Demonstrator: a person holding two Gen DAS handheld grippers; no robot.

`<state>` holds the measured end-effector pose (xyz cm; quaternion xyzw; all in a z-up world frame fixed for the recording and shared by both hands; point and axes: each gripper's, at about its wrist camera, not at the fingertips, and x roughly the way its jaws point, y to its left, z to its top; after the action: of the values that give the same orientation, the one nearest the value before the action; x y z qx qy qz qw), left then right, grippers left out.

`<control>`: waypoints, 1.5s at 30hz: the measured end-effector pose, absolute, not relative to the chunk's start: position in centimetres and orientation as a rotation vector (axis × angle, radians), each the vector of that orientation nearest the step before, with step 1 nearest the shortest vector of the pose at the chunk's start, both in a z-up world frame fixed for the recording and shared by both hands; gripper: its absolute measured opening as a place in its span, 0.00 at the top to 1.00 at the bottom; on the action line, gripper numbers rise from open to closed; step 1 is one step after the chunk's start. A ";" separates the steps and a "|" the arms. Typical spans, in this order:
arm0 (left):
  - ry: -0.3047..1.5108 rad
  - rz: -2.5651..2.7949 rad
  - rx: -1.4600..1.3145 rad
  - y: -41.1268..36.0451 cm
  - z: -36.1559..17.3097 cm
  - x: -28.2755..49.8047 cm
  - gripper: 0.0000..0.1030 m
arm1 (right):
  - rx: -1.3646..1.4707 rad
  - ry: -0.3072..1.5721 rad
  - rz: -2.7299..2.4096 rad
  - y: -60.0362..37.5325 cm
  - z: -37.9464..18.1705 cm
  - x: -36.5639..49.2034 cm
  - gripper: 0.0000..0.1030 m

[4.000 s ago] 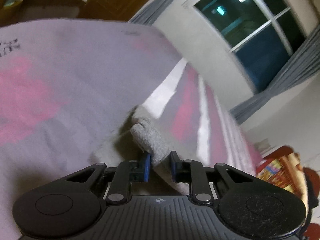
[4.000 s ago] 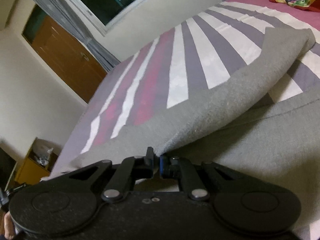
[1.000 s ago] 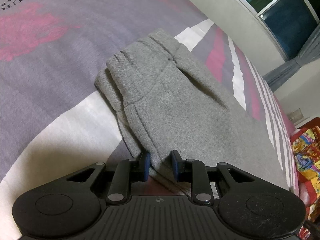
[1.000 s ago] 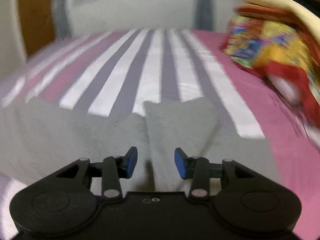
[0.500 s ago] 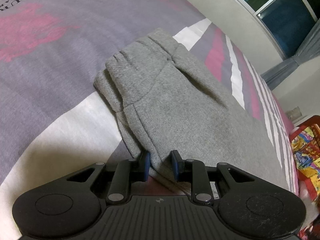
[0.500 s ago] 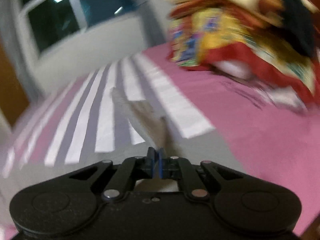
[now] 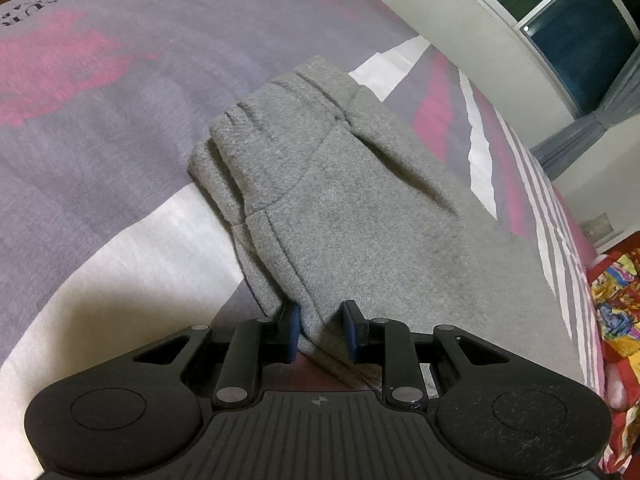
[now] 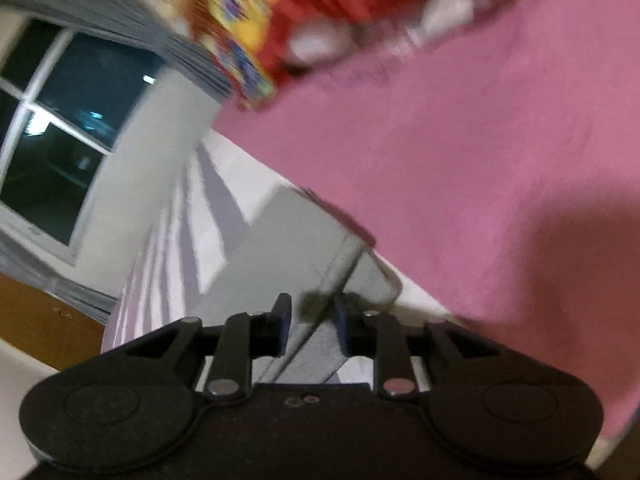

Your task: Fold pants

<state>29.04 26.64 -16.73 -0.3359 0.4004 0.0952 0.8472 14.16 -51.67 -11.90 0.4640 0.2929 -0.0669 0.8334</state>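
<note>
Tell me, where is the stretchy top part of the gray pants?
In the left wrist view, the waistband lies bunched on the striped bedspread at upper centre, at the pants' far end from the left hand-held gripper.

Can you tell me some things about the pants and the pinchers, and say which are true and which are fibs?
1. The pants are gray. True.
2. The pants lie on a wooden floor. False: they lie on a striped bed cover.
3. The left gripper has gray cloth between its fingers. True.
4. The window shows bright daylight. False: it is dark outside.
5. The right gripper points at a blue wall. False: pink cover and a colorful blanket lie ahead.
</note>
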 end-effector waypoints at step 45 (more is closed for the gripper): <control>0.823 0.207 -0.720 26.5 -16.9 28.4 0.76 | 0.757 0.538 -0.079 -49.1 -6.2 14.6 0.92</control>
<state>28.42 26.54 -16.93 -0.3416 0.3904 0.0980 0.8493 14.60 -49.09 -6.16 0.3650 0.2595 -0.0382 0.8933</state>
